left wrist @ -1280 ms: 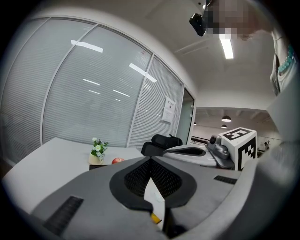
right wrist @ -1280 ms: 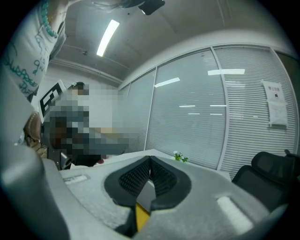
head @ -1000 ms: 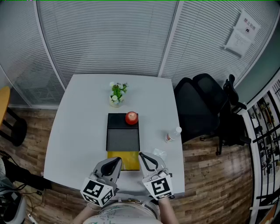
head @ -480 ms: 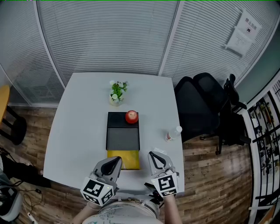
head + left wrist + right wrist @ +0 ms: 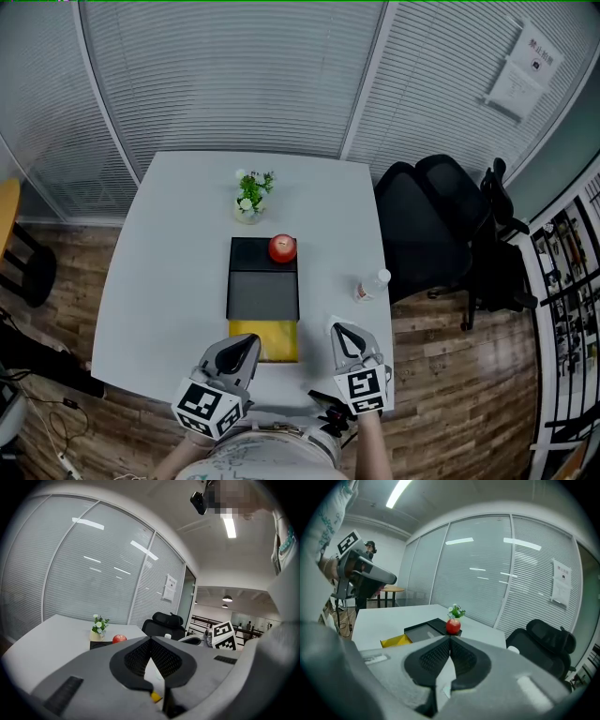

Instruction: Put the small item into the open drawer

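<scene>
The black drawer box [image 5: 262, 295] lies mid-table with its yellow drawer [image 5: 265, 339] pulled open toward me. A small clear packet [image 5: 335, 321] rests on the table right of the drawer; only its edge shows, just ahead of my right gripper [image 5: 341, 331]. That gripper is shut with nothing in it, and in the right gripper view a pale scrap [image 5: 445, 692] shows below its closed tips [image 5: 450, 638]. My left gripper [image 5: 251, 343] is shut and empty, at the drawer's near left corner. The left gripper view [image 5: 151, 640] shows its tips meeting.
A red apple [image 5: 282, 247] sits on the far end of the box. A small flower pot [image 5: 248, 201] stands behind it. A plastic bottle [image 5: 370, 286] lies near the table's right edge [image 5: 386, 319]. A black office chair [image 5: 441, 230] stands to the right.
My right gripper has moved right and sunk toward the table, from beside the yellow drawer to over the small packet. The left gripper has stayed put.
</scene>
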The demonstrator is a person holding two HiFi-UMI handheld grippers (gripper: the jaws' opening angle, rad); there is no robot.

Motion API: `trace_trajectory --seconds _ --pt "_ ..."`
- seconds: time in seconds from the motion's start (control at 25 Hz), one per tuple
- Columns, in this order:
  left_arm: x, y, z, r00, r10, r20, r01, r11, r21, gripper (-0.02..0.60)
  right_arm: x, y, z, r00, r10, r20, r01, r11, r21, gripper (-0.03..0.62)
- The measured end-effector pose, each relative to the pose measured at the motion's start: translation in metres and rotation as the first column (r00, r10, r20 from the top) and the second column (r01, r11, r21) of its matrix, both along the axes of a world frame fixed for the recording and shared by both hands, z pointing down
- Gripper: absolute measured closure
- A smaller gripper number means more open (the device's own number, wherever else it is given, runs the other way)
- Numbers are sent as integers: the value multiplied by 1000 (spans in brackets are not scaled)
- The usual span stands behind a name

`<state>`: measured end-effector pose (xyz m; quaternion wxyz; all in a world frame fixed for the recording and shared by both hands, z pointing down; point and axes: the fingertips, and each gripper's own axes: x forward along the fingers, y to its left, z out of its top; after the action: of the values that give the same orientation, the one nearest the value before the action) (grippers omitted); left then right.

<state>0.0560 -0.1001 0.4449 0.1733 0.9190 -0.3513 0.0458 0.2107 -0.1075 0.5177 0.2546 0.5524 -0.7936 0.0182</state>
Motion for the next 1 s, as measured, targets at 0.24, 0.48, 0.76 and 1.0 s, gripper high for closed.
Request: trace_trajectory --seconds 0.24,0.48,0.76,1.0 --pt "-4 -2 1 1000 -12 4 12 1000 -7 584 16 0 23 999 22 -24 -23 998 -52 592" --pt "-6 -4 8 1000 -23 8 24 1000 -18 584 33 -1 54 997 45 -61 -52 992 -119 592" --pt "-10 -6 9 999 -43 15 43 999 -23 584 46 1 79 995 53 -83 -67 982 -179 592" --pt "-12 -3 15 998 -56 24 57 998 -33 584 56 2 101 993 52 -110 -77 969 -236 592"
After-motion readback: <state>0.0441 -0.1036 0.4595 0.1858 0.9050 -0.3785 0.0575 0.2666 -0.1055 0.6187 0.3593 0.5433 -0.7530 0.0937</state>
